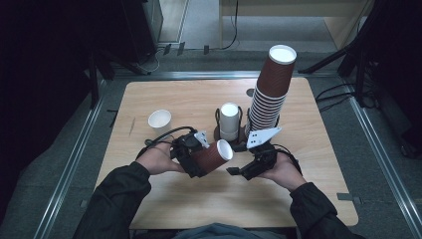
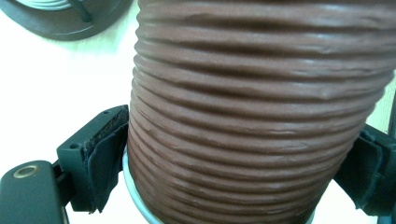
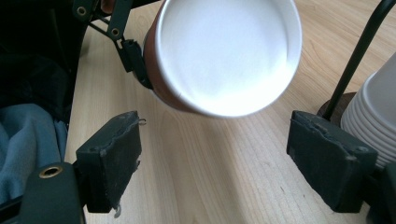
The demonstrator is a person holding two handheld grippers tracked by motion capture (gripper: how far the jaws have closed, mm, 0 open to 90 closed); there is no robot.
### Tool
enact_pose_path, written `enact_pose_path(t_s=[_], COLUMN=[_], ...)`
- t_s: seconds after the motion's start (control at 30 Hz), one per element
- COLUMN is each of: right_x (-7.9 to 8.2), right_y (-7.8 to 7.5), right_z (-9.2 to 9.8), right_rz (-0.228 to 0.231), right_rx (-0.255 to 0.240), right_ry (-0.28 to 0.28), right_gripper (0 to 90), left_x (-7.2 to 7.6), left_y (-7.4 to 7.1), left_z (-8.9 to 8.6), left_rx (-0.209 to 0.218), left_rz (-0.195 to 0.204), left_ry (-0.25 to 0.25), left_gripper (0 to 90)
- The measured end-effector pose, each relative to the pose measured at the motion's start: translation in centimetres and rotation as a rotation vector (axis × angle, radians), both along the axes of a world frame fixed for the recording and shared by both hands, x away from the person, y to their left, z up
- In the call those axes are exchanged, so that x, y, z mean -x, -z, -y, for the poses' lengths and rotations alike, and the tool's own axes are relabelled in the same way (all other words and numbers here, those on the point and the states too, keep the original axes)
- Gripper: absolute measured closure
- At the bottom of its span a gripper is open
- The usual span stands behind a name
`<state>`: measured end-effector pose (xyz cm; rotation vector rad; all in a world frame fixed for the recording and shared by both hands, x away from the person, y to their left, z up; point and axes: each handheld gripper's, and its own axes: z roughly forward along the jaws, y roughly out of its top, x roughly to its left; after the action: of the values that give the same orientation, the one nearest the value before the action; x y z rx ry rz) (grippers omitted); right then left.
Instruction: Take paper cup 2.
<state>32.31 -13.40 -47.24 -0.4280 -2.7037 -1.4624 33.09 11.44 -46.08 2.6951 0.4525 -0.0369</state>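
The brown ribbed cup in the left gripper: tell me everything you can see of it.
The brown ribbed cup looks like paper, with a corrugated brown sleeve, white inside and a white rolled rim. It lies tipped on its side above the wooden table, mouth toward the right gripper, whose open jaws stand short of it. The left gripper clamps its wall on both sides near the base.

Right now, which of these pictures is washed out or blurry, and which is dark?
High view: dim, with black surroundings, though the wooden table stays readable. Left gripper view: the brown ribbed cup is close and slightly soft, and the background is blown out to white. Right gripper view: glare whitens the cup's inside, hiding detail.
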Motion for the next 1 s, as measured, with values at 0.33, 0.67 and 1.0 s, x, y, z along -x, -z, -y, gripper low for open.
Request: enact_pose_path(t_s=[0.33,0.67,1.0], right_x=[0.3,0.2,0.1], right_y=[-0.3,-0.1,-0.8], right_z=[-0.6,-1.8,-1.5], right_rz=[0.008,-0.02,-0.007], right_rx=[-0.021,0.011,0.01], right_ry=[-0.039,-0.086,-0.086], right_gripper=[18.5,22.2,23.4], left_x=[0.4,0.8,1.1], left_y=[0.9,1.3,0.6], left_z=[1.3,1.8,1.4], left_rx=[-0.026,-0.024,0.046], left_rz=[-0.052,-0.071,-0.009], left_ry=[0.058,0.088,0.074], left_gripper=[8.1,8.0,0.0])
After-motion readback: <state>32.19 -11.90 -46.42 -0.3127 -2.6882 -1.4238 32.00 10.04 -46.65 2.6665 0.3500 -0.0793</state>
